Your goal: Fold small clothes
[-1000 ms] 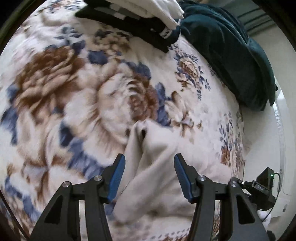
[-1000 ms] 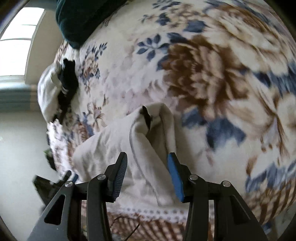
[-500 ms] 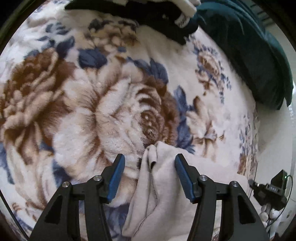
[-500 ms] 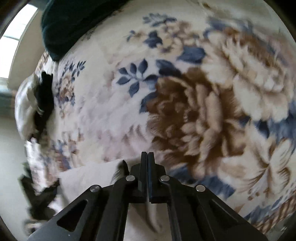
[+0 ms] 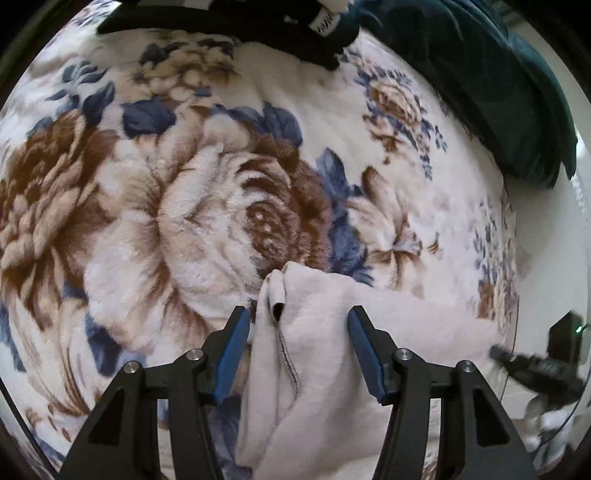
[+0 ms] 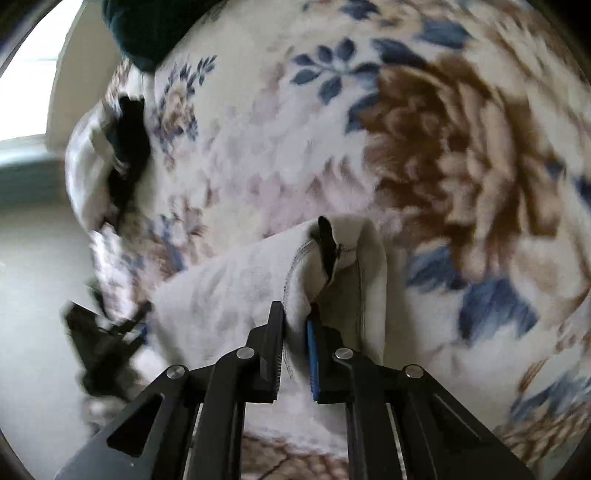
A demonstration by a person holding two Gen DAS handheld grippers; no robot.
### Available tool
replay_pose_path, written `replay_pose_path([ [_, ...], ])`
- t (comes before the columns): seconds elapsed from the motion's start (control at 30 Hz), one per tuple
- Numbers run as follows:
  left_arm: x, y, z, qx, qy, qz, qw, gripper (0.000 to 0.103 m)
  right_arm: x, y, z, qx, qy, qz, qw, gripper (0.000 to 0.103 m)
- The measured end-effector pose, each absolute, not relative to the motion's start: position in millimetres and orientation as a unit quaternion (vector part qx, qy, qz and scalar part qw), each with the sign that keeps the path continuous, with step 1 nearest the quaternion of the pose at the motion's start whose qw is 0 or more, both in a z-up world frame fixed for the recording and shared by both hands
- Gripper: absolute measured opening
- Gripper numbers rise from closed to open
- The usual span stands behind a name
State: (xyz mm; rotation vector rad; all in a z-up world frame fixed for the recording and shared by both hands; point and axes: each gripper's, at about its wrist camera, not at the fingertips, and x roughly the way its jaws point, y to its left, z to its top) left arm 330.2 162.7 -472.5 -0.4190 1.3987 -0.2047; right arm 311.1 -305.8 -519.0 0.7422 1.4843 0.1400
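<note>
A small cream fleece garment lies bunched on the floral blanket. My left gripper is open, its blue pads on either side of the garment's folded corner. In the right wrist view the same garment shows with a dark seam opening at its top. My right gripper is shut on a fold of this garment and holds it pinched between the pads.
A pile of black and white clothes lies at the far edge of the blanket. A dark teal cushion sits at the back right. The other gripper's black body shows at the right; white floor lies beyond the bed edge.
My right gripper went from open around the garment to shut on a fold of it. My left gripper stayed open and moved closer over the garment's corner.
</note>
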Motion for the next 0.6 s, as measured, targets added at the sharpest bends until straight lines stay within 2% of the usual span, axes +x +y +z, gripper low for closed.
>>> replay_pose_path([
  [0.2,335.2,172.5,-481.2,-0.192,0.644,-0.087,0.735,0.058,323.0,-321.5,-515.1,0.305,0.657,0.019,0.689,0.01],
  [0.37,328.8,190.6,-458.9,-0.242,0.62,-0.082,0.742,0.057,324.7,-317.2,-528.3,0.293,0.677,0.019,0.675,0.013],
  [0.43,324.9,194.8,-451.9,-0.261,0.614,-0.083,0.741,0.057,322.6,-322.2,-524.1,0.316,0.672,0.019,0.67,0.031],
  [0.5,325.2,192.0,-452.3,-0.261,0.616,-0.085,0.738,0.058,319.1,-328.5,-516.2,0.333,0.666,0.015,0.667,0.038],
  [0.57,328.6,183.1,-457.5,-0.252,0.623,-0.086,0.735,0.058,314.9,-333.8,-506.9,0.347,0.651,0.014,0.675,0.039],
  [0.6,332.4,177.3,-461.3,-0.246,0.627,-0.086,0.734,0.058,313.8,-335.6,-504.4,0.353,0.646,0.016,0.677,0.046],
])
